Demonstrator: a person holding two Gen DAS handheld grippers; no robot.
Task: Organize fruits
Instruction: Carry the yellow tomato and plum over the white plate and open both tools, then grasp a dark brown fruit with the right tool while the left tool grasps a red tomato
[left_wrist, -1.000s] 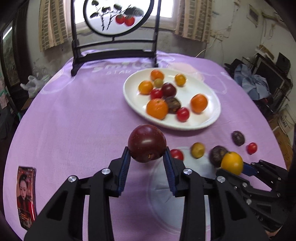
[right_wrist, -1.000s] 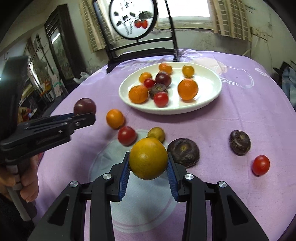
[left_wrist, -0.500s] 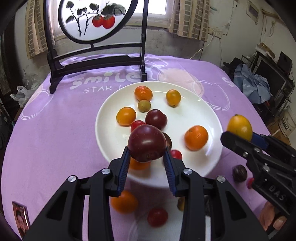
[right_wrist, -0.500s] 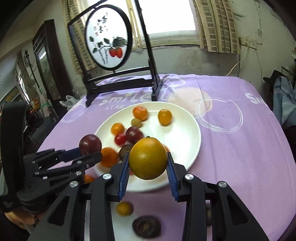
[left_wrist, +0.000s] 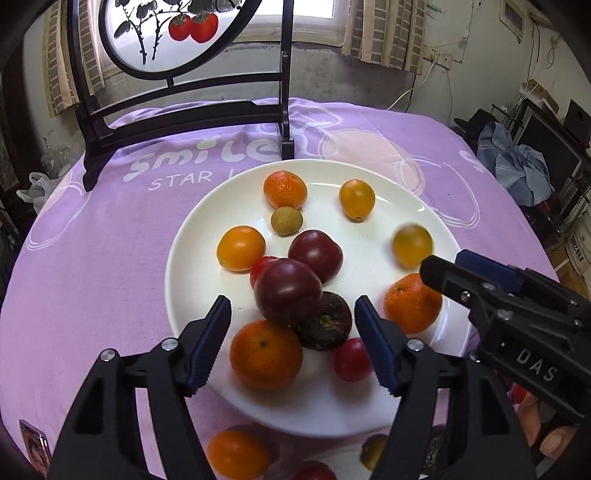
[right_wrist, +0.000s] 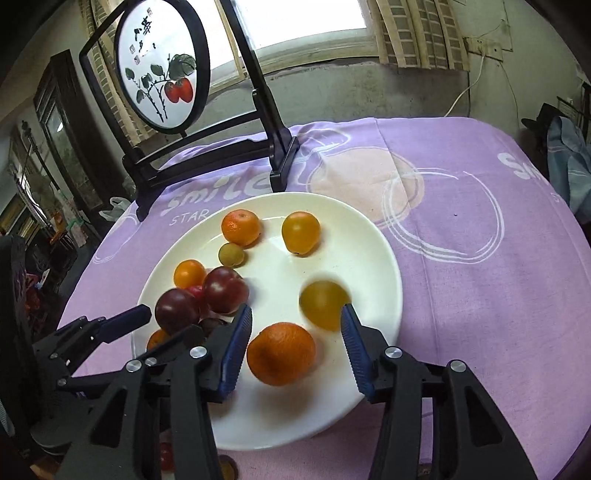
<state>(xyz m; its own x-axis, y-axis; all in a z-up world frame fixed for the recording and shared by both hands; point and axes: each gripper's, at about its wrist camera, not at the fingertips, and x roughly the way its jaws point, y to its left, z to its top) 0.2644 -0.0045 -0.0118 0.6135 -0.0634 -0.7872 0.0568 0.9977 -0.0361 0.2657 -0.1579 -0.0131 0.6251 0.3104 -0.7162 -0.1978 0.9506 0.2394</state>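
Plum (left_wrist: 288, 291) free between opening left tongs (left_wrist: 293, 319), over plate (left_wrist: 192, 236)

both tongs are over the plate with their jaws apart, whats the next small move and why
Probably draw both tongs back toward the fruit still on the cloth. The left tongs have just been opening, and the dark plum sits free on the pile in the white plate. The right tongs have just been opening too; the blurred yellow fruit is already loose. A tangerine waits on the purple cloth.
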